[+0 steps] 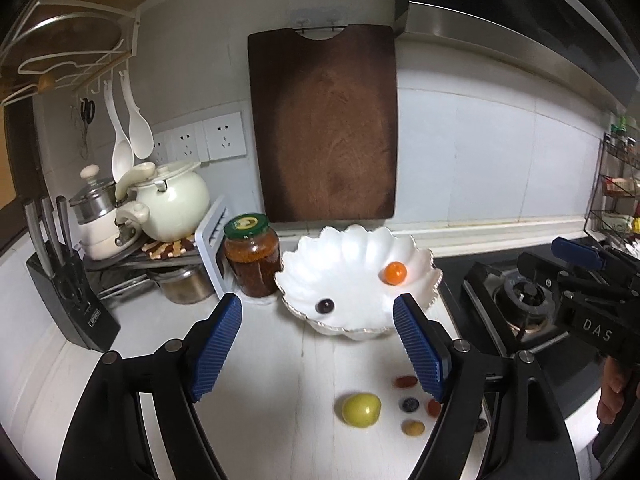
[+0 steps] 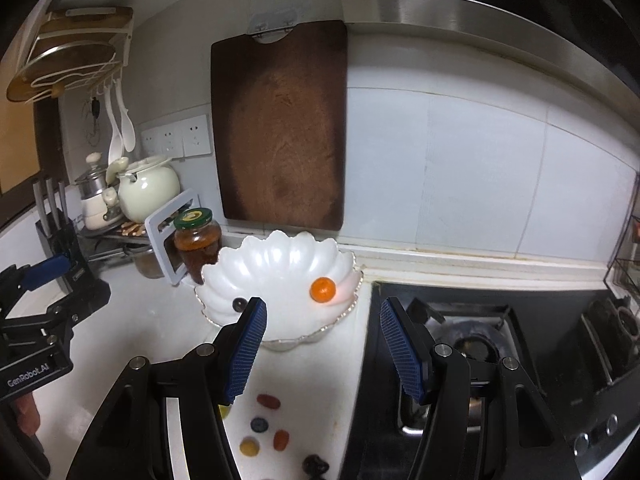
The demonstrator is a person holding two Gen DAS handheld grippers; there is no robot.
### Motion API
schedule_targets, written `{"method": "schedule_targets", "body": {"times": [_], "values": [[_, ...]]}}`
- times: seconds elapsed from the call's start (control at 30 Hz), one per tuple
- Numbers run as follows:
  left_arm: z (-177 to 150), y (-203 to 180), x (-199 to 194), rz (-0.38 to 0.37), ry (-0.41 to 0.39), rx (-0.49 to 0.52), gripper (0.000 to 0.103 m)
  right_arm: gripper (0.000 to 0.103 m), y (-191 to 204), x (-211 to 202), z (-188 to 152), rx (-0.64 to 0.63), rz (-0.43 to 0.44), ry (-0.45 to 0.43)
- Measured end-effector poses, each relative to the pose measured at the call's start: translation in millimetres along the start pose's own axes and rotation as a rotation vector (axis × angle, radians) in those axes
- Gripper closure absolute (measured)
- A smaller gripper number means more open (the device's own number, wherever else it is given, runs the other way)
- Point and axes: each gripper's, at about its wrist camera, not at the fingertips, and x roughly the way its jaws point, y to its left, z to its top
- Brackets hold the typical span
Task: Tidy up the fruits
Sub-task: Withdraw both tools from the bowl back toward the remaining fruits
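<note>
Both hand-held grippers hang over the white counter [image 1: 264, 364] with nothing in them. Left of the scalloped white bowl [image 1: 352, 256], the left gripper [image 1: 318, 344] has its blue pads spread wide and released; the right gripper [image 2: 322, 350], on the bowl's stove side, also stands parted and grasps nothing.

Far left of the bowl sits a black knife block [image 1: 68, 300], then a rack with a cream pot [image 1: 176, 204] and white ladles [image 1: 128, 136] hanging above. Just beside the bowl's left rim stands an upright jar [image 1: 252, 256] with a green lid. Behind the bowl a dark wooden cutting board [image 1: 324, 128] hangs upright against the tiled wall, long axis vertical.

Inside the bowl lie a dark grape [image 1: 325, 306] near the front left and a round orange fruit [image 1: 395, 273] toward the right rim. In front of the bowl, loose on the counter, lie a round yellow-green fruit [image 1: 361, 409], an oblong red fruit [image 1: 406, 381] with its long axis running left to right, a blueberry [image 1: 409, 404], a small yellow fruit [image 1: 413, 427], another red one [image 2: 281, 440] tilted nearer upright in the right wrist view, and a dark fruit [image 2: 315, 464] at the counter's right edge.

Right of the bowl lies the black gas stove [image 2: 480, 340], under a steel hood [image 2: 460, 12].
</note>
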Motion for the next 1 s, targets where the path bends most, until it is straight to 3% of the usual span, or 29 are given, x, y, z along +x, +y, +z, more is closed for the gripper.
{"method": "schedule_targets", "body": {"times": [0.37,1.0], "values": [[-31.3,-5.8,-10.2,-0.035,0.065,0.010,0.025,0.042,-2.8,-20.3,-33.4,0.016,-0.028,0.040],[-67.6,-9.2,28.3,-0.078,0.212,0.037,0.025,0.042,-6.2,12.6,-88.3,0.101,-0.008,0.280]]}}
